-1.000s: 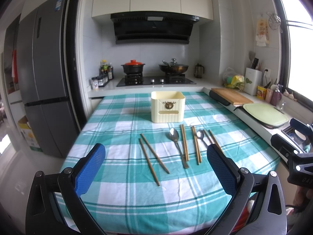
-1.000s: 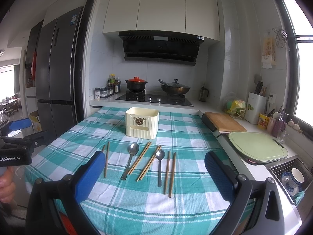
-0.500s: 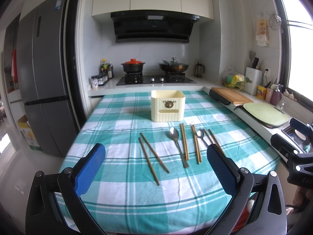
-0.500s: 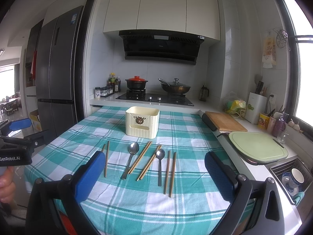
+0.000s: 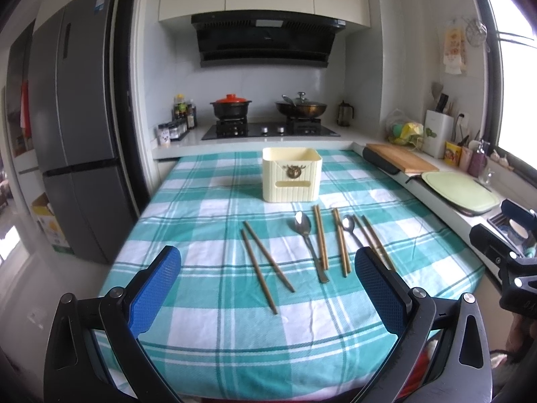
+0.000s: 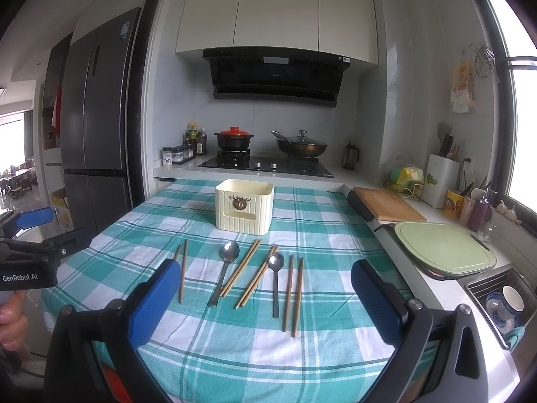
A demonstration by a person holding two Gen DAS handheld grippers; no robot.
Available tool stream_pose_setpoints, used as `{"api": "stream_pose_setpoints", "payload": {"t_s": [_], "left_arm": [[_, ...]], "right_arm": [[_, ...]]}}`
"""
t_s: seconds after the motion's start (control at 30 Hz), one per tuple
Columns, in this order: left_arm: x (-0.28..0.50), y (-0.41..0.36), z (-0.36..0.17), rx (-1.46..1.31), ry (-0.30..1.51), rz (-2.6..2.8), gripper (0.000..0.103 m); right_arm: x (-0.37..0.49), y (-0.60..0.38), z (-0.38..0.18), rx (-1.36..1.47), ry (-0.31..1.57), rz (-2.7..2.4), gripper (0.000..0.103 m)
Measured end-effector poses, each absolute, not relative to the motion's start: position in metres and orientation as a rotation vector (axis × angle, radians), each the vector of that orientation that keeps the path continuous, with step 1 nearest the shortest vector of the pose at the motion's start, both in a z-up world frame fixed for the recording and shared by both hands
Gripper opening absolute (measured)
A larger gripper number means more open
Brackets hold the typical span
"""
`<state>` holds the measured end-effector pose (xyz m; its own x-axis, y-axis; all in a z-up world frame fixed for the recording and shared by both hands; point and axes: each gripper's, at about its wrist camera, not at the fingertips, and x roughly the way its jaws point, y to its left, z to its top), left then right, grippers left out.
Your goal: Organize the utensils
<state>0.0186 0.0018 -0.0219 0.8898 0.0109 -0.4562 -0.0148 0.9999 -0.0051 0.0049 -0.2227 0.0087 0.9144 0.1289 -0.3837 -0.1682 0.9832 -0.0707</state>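
1. The utensils lie in a loose row at mid-frame on the checked tablecloth (image 5: 208, 329), in front of the cream holder box (image 5: 291, 174). From the left wrist view I count a crossed chopstick pair (image 5: 265, 262), a large spoon (image 5: 307, 238), two straighter chopstick pairs (image 5: 320, 235) (image 5: 340, 240), a small spoon (image 5: 350, 226) and a last pair at right (image 5: 376, 238).
2. My left gripper (image 5: 268, 297) hangs spread wide over the near edge of the table, gripping nothing. My right gripper (image 6: 265, 302) is likewise spread and empty.
3. Risk: the sticks are thin and lie flat, so I judge a pinch could catch only one of a pair, or slide off and roll it away.
4. Risk: in the right wrist view the middle pairs (image 6: 250, 275) lie touching or nearly touching the spoons, so grabbing one may drag its neighbour along.
5. Risk: the cloth may bunch under a fingertip (image 6: 151, 302) and shift the whole row.
6. Risk: a long stick held off-centre could tip and miss the box's opening.
7. I cannot see the inside of the box, so I cannot tell whether it has compartments.
8. In the left wrist view the far-right pair's near ends are hidden behind my right-hand finger pad (image 5: 381, 297); in the right wrist view one stick of the leftmost pair (image 6: 182, 268) is partly hidden.
9. The other rig shows only at the frame edges, cut off.
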Motion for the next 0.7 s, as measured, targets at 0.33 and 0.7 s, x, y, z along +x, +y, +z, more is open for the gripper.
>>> {"api": "stream_pose_setpoints", "payload": {"t_s": [0.33, 0.7], "left_arm": [[0.026, 0.002, -0.031, 0.019, 0.500, 0.026, 0.103], [0.033, 0.001, -0.037, 0.018, 0.497, -0.014, 0.103]], "right_arm": [[0.019, -0.225, 0.004, -0.084, 0.435, 0.153, 0.103], [0.032, -0.218, 0.000, -0.115, 0.456, 0.155, 0.103]]}}
